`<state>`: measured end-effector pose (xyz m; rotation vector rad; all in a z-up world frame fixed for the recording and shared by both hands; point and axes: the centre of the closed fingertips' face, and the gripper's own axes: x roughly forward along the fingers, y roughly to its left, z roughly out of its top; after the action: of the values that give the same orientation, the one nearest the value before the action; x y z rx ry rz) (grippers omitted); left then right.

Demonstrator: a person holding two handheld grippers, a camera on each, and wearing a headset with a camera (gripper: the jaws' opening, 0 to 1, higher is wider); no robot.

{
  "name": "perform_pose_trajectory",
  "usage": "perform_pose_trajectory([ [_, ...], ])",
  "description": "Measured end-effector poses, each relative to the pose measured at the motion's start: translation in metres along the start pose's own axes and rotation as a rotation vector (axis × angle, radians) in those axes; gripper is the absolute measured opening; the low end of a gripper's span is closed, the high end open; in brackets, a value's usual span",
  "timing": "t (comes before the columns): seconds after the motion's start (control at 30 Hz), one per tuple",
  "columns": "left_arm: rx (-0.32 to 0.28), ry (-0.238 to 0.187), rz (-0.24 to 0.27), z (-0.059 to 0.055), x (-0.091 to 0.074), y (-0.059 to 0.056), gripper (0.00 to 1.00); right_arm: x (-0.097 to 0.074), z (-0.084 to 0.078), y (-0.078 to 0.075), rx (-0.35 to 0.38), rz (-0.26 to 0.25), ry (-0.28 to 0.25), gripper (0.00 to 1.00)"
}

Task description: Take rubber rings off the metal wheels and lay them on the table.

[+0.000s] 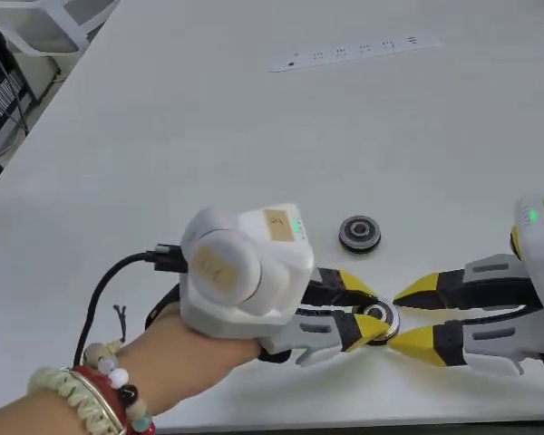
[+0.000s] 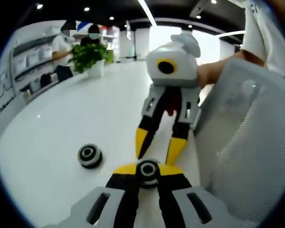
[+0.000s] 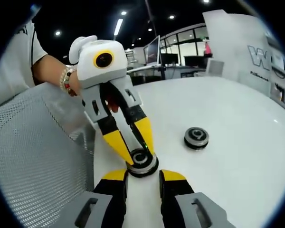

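A hand (image 1: 177,358) with beaded bracelets at its wrist is seen nearest, wrapped around the white-and-grey left gripper (image 1: 372,313). The broad white table (image 1: 208,136) is spread beneath everything. The left gripper's yellow-tipped jaws are closed on a small metal wheel with a black rubber ring (image 2: 148,172), held low near the table's front edge. The matching right gripper (image 1: 400,319) is pointed at it, jaws moderately parted, with the tips set just beside that wheel; contact cannot be told. A second ringed wheel (image 1: 359,233) is seen lying flat nearby, apart from both grippers.
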<state>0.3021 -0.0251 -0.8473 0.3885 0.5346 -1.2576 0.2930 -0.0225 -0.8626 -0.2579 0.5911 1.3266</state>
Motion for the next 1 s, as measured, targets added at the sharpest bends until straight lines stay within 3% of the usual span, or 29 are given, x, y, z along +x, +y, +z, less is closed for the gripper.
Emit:
perform_pose_trajectory([
  [0.63,0.028,-0.124,-0.016,0.0020,0.0039,0.0040,0.14,-0.0024,0.0010,-0.0012,-0.060,-0.023,0.004,0.17],
  [0.77,0.032,-0.129,-0.015,0.0028,0.0047,0.0043,0.14,-0.0038,0.0005,-0.0024,-0.087,-0.031,0.015,0.14],
  [0.8,0.033,-0.128,-0.015,0.0028,0.0049,0.0042,0.14,-0.0054,-0.0033,-0.0042,-0.120,-0.035,0.043,0.10],
  [1.0,0.031,-0.134,-0.009,0.0028,0.0055,0.0046,0.14,-0.0064,-0.0026,-0.0045,-0.079,-0.040,0.025,0.07],
])
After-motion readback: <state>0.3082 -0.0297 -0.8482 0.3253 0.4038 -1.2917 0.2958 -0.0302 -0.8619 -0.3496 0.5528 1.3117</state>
